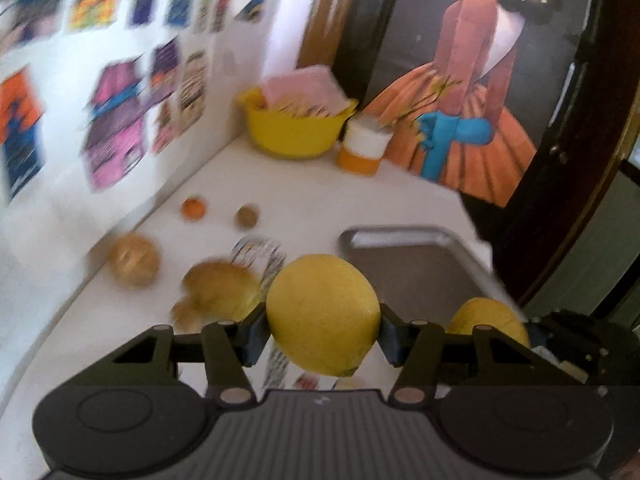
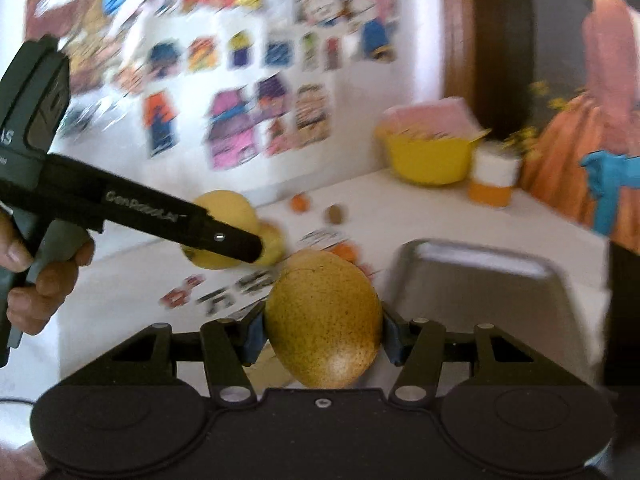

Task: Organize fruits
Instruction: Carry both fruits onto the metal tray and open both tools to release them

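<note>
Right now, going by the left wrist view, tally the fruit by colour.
Yellow: 2, the lemon in the left hand-held gripper, a yellow fruit in the right hand-held gripper.
Orange: 1, a small orange fruit.
Brown: 3, a small brown fruit, two larger tan fruits.
Total: 6; blur may hide more.

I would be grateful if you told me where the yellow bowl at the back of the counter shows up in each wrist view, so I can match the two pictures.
Left wrist view: the yellow bowl sits upper centre, against the wall corner, left of the orange-and-white container.
Right wrist view: the yellow bowl sits upper right of centre, again left of that container.
Shared landmark: the metal tray, in front of the bowl in both.
</note>
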Motion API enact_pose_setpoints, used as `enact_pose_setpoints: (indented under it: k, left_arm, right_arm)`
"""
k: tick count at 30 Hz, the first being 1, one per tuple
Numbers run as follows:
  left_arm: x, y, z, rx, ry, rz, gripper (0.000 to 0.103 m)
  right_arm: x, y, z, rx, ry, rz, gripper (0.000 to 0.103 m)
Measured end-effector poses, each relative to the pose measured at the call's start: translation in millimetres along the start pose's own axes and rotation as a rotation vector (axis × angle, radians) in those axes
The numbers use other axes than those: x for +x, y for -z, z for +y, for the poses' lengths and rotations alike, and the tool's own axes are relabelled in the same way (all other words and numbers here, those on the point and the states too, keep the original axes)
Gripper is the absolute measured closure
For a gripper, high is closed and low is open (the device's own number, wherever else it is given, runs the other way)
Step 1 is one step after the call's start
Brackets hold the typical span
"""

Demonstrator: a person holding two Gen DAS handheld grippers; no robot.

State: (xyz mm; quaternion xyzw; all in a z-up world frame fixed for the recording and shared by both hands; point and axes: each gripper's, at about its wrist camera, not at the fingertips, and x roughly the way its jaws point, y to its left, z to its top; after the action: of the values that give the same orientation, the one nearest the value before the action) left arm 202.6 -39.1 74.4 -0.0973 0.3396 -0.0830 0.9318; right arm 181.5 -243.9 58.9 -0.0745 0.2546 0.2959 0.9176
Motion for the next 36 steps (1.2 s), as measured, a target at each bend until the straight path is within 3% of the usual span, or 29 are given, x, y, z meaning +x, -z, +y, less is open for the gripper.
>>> enact_pose_setpoints:
  k: [4,10,18,27,32,34,36]
  left_arm:
    - [28,-29,-21,0.012,0.054,-0.008,0.043]
    - [92,-52,-44,0.061,0.108,0.008,0.043]
    - [166,-42,-57,0.111,0.114,0.102,0.043]
    - [186,-34,-54,0.114,0.105,0.145,0.043]
    - [188,-36,-54,0.095,0.100,0.145,0.042]
    - [184,-37,-54,0.092,0.095,0.122,0.038]
    - [175,-39,-56,0.102,0.070,0.070,0.026]
  right_arm:
    - [5,-23,-37,-0.011,0.096,-0.016,0.045]
    - [54,-34,-99,0.036,0.194,0.036,0.045]
    - [113,-19,-146,0.085,0.197,0.149,0.045]
    - [135,-5,-151,0.081,0.176,0.199,0.045]
    - [134,-4,-152,0.085,0.180,0.169,0.044]
    - [131,-4,-151,0.079,0.190,0.155,0.039]
    - [126,-5,-151,0.081,0.191,0.144,0.031]
